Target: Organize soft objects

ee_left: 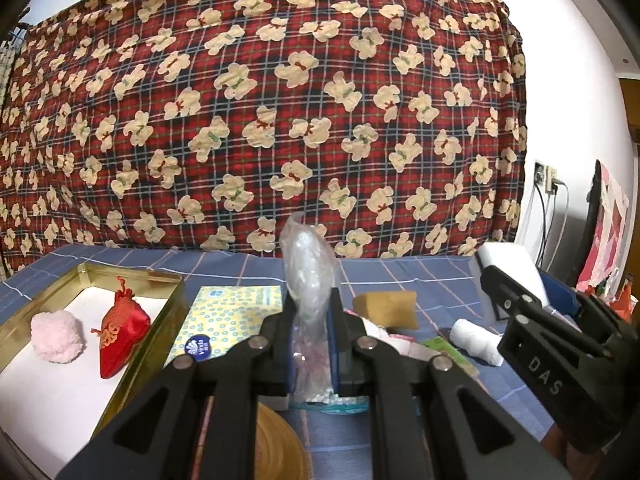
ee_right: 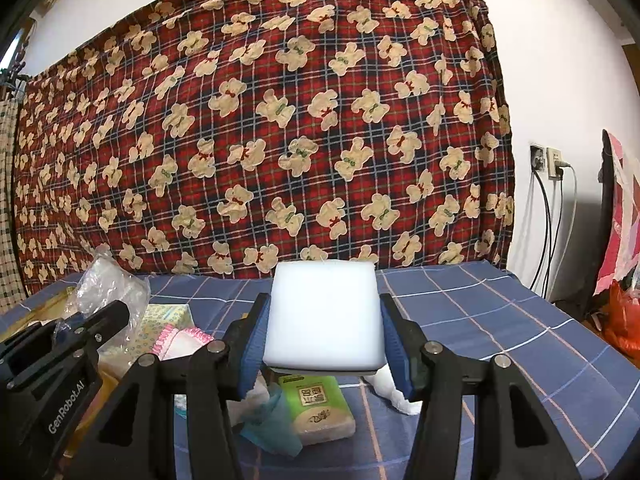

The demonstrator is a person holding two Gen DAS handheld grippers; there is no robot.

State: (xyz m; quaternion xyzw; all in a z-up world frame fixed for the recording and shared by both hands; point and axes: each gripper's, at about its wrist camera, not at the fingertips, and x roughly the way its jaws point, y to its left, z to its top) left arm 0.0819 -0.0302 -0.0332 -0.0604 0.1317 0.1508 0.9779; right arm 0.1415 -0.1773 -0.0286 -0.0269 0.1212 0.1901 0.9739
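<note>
My left gripper [ee_left: 312, 332] is shut on a clear bubble-wrap bag [ee_left: 310, 276] and holds it upright above the blue checked table. My right gripper [ee_right: 324, 336] is shut on a white sponge block [ee_right: 324, 320] and holds it above the table; it also shows at the right of the left wrist view [ee_left: 508, 264]. A gold tin [ee_left: 160, 312] at the left holds a pink pompom [ee_left: 58, 336] and a red pouch [ee_left: 120, 332]. The bubble-wrap bag shows at the left of the right wrist view [ee_right: 108, 288].
On the table lie a yellow tissue pack [ee_left: 224, 316], a tan sponge [ee_left: 386, 310], a white cloth roll [ee_left: 476, 342], a green tissue pack [ee_right: 320, 408], a teal cloth [ee_right: 272, 420] and a pink-edged cloth [ee_right: 180, 340]. A patterned blanket [ee_right: 280, 140] hangs behind.
</note>
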